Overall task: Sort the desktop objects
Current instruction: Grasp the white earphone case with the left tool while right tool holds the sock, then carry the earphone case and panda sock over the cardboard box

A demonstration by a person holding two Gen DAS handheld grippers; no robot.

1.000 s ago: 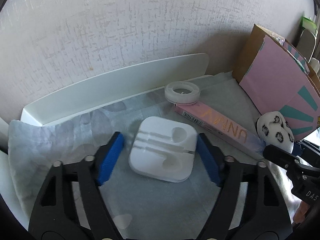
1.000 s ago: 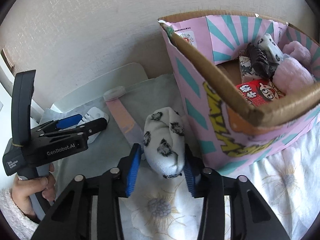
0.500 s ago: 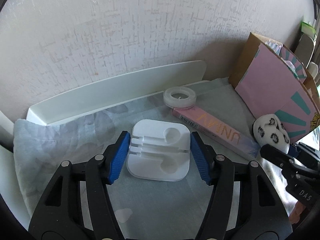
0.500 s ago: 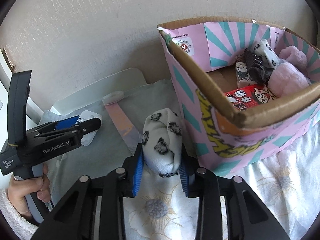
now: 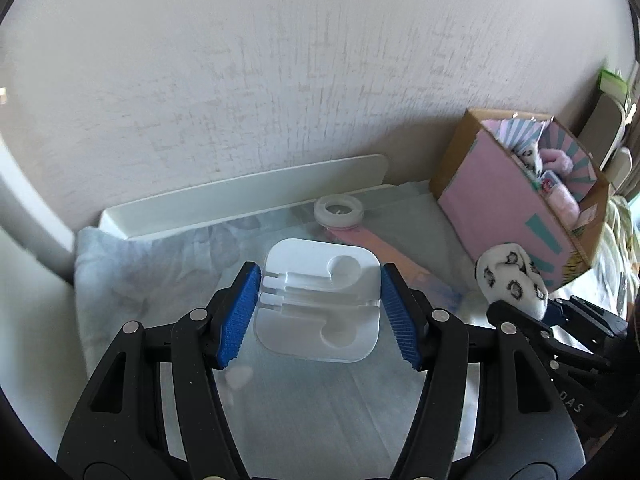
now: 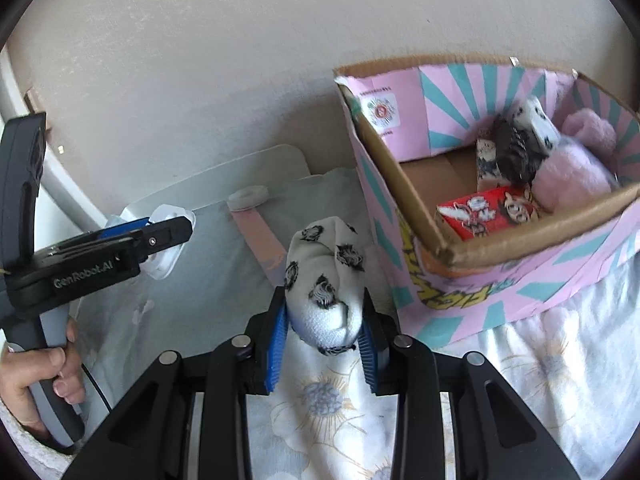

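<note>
My left gripper is shut on a white plastic holder with grooves and round recesses, held off the cloth. My right gripper is shut on a rolled white sock with black prints, lifted to the left of the pink and teal cardboard box. The sock and the box also show at the right of the left wrist view. The left gripper with the holder shows at the left of the right wrist view.
A tape roll and a flat pink box lie on the pale cloth. A white tray edge runs along the wall. The cardboard box holds a pink fluffy item, a red packet and a black clip.
Both grippers closed on their objects and rose. The left now holds the white holder, the right holds the sock, and the box looks lower and farther.
</note>
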